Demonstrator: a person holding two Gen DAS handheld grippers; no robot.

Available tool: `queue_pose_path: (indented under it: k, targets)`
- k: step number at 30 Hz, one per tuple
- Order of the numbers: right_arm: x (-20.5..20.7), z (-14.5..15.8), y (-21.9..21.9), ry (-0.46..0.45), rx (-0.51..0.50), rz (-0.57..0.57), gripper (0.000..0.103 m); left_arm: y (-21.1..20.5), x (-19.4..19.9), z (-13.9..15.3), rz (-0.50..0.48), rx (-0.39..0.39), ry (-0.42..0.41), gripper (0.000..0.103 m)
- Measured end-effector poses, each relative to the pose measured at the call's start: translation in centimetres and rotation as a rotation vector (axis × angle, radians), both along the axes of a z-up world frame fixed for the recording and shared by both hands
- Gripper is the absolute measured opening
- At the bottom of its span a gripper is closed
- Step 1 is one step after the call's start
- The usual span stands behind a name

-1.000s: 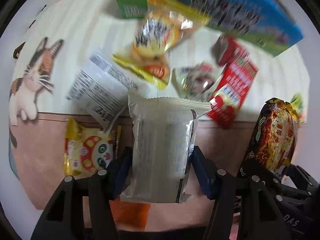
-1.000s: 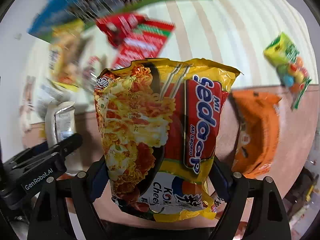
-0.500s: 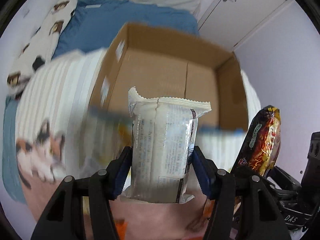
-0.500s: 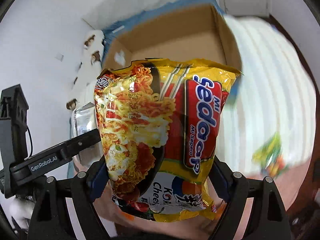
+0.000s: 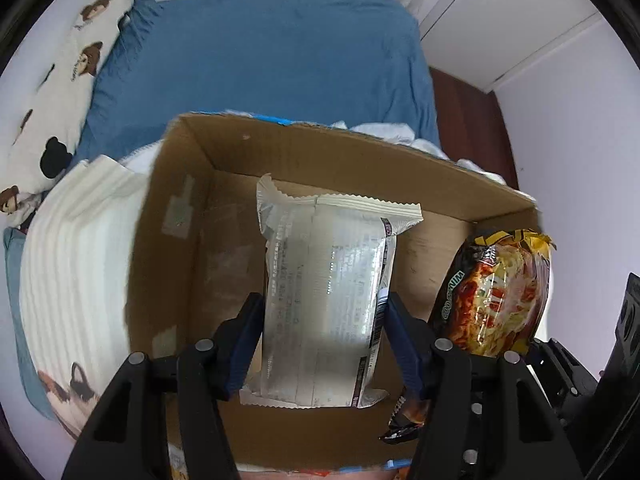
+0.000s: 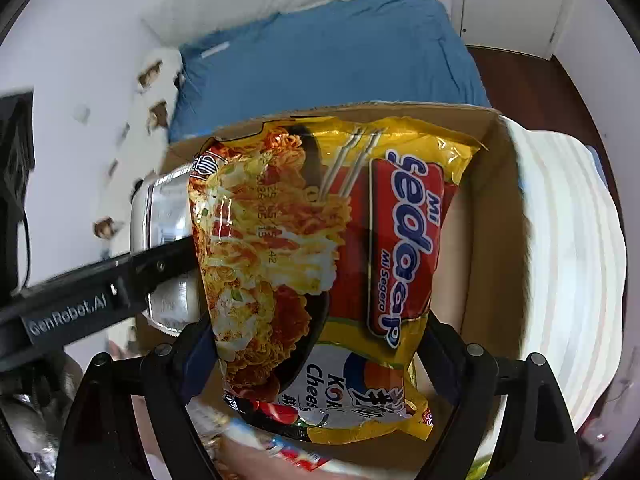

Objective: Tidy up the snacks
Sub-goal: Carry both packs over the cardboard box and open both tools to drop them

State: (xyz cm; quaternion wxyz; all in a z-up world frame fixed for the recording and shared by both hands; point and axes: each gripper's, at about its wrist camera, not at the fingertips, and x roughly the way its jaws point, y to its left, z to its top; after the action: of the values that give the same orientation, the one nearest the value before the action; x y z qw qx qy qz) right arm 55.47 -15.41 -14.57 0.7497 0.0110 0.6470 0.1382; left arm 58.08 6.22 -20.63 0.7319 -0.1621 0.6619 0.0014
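Note:
My left gripper [image 5: 322, 336] is shut on a silver-white snack packet [image 5: 328, 284] and holds it upright over the open cardboard box [image 5: 168, 216]. My right gripper [image 6: 316, 356] is shut on a yellow Mi Sedaap noodle packet [image 6: 320, 256], also held over the box [image 6: 492, 216]. The noodle packet shows at the right of the left wrist view [image 5: 496, 296]. The silver packet shows at the left of the right wrist view [image 6: 164, 216], with the left gripper's arm crossing it. The box floor that I can see is bare.
The box sits on a white striped blanket [image 5: 72, 248] on a bed with a blue sheet [image 5: 260, 56]. A bear-print pillow [image 5: 60, 80] lies at the left. A white cupboard [image 5: 512, 20] and dark floor [image 6: 532, 80] are at the far right.
Both grippers have swung up from the snacks spread on the blanket to over the open box, each still holding its packet. The box now fills the middle of both views.

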Motion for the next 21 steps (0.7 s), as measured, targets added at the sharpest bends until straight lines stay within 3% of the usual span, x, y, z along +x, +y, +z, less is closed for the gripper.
queue_pose_path:
  k: [10,18,19,21]
  targets:
    - [6.0,-7.9,0.6,0.097,-0.102,-0.022,0.089,-0.3,2.4,-6.0,-0.014,0.016,0.129,0.059]
    - [6.1,-10.0,-0.9,0.124,-0.117,-0.033,0.089,-0.9,2.9,-7.1,-0.034,0.014,0.155,0.060]
    - [6.5,-11.0,0.0,0.128,-0.122,-0.031,0.089,-0.9,2.8,-7.0,-0.031,0.005,0.148,0.062]
    - [6.4,-10.8,0.1,0.136,-0.153,-0.028,0.091,-0.9,2.7,-6.4,-0.045,0.020,0.124,0.078]
